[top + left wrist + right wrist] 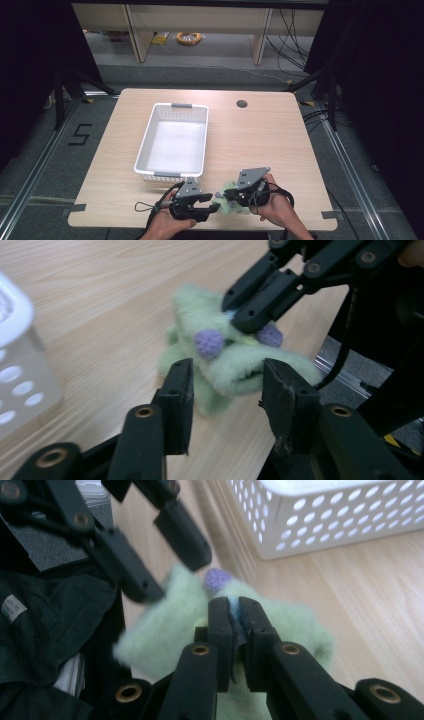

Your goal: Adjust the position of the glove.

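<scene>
1. Two hand-held black two-jaw grippers work at the near edge of the pale wooden table [260, 135], one in each of the person's hands.
2. One soft toy lies between them: a pale green fuzzy plush [231, 196] [225, 360] [170, 630], resting on the tabletop just in front of the basket's near right corner.
3. Two small purple knitted bobbles [209, 343] sit on the plush as seen in the left gripper view; in the right gripper view I can count one [216, 579].
4. The right gripper [239, 196] [237, 625] [245, 315] is clenched on the plush, its jaws pressed together with a fold of fabric pinched between them.
5. The left gripper [214, 201] [227, 390] [170, 555] is spread wide, one jaw on each side of the plush's near end; whether the pads touch the fabric I cannot tell.
6. One white perforated plastic basket [145, 150] [15, 365] [325, 520] stands on the table beyond the grippers, left of centre, with grey handle strips at its two short ends.
7. One round dark cable hole [242, 104] marks the far part of the tabletop.
8. One coil of orange cable [189, 37] lies on the floor beyond the table, under the wooden shelving.
</scene>
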Demonstrator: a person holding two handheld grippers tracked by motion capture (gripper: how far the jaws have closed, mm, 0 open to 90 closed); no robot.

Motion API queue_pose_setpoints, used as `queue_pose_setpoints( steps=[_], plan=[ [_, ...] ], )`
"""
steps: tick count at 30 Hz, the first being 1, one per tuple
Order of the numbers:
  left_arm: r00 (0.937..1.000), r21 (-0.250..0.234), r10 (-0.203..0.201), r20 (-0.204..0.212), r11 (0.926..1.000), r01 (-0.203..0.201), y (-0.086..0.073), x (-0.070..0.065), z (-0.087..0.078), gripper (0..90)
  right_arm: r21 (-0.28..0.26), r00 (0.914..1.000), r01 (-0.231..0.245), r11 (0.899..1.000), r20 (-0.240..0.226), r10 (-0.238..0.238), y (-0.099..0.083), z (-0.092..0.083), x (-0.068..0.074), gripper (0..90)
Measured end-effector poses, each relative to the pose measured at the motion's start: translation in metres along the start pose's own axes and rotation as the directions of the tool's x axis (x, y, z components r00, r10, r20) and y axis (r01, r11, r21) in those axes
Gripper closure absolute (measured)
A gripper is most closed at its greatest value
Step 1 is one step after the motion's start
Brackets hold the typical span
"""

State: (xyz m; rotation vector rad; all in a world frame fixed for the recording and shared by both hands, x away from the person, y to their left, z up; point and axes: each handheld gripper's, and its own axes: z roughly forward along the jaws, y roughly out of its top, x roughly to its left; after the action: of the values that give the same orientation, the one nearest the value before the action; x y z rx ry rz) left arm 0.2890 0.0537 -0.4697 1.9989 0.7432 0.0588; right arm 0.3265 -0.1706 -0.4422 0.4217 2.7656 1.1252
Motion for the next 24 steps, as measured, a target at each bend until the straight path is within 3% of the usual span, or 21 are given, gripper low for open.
queue_pose_setpoints(
  steps=[2,3,5,7,9,12,13,14,15,21,24],
  plan=[
    [0.9997,-0.010,-0.022,-0.007,0.9997,0.022,0.000,-0.004,0.002,64.2,0.002,1.0000,0.001,1.000,0.001,-0.001,0.003,0.000,0.000,85.6],
    [0.9999,-0.003,-0.002,-0.015,1.0000,0.002,0.001,-0.005,0.002,66.7,0.003,0.9999,-0.012,1.000,0.006,0.012,0.005,-0.001,0.000,85.6],
    [0.9997,-0.005,-0.016,-0.016,0.9999,0.016,0.001,-0.007,0.004,78.4,-0.005,0.9999,0.012,1.000,0.001,-0.012,0.007,0.000,-0.003,85.7],
    [0.9997,0.003,-0.023,-0.008,0.9997,0.023,0.001,-0.011,0.006,82.9,-0.010,0.9999,0.009,1.000,-0.008,-0.009,0.008,0.002,-0.005,85.7],
    [0.9998,0.002,-0.016,-0.010,0.9999,0.016,0.000,-0.015,0.009,83.2,-0.001,0.9997,0.023,1.000,-0.001,-0.023,0.009,0.004,-0.006,85.7],
    [1.0000,0.019,-0.005,-0.006,0.9998,0.005,0.000,-0.020,0.017,83.7,0.016,0.9991,0.023,1.000,-0.036,-0.023,0.011,0.009,-0.006,85.8],
    [0.9999,0.017,0.010,-0.004,0.9998,-0.010,0.000,-0.019,0.019,83.8,0.012,0.9983,0.043,0.999,-0.041,-0.042,0.012,0.011,-0.007,85.8],
    [0.9999,0.020,-0.012,-0.003,0.9997,0.012,0.000,-0.021,0.023,83.9,0.014,0.9978,0.041,0.999,-0.053,-0.040,0.013,0.012,-0.008,85.9],
    [1.0000,0.025,0.004,-0.003,0.9997,-0.004,0.001,-0.020,0.026,83.8,0.016,0.9976,0.043,0.999,-0.056,-0.042,0.013,0.013,-0.010,86.1],
    [0.9994,0.054,-0.032,0.011,0.9981,0.031,-0.003,-0.025,0.047,82.8,0.034,0.9953,0.022,0.999,-0.095,-0.019,0.002,0.019,-0.018,86.2],
    [0.9995,0.074,-0.016,0.027,0.9971,0.014,-0.004,-0.026,0.057,76.6,0.046,0.9953,-0.002,0.999,-0.096,0.007,-0.007,0.022,-0.020,84.0]
  ],
)
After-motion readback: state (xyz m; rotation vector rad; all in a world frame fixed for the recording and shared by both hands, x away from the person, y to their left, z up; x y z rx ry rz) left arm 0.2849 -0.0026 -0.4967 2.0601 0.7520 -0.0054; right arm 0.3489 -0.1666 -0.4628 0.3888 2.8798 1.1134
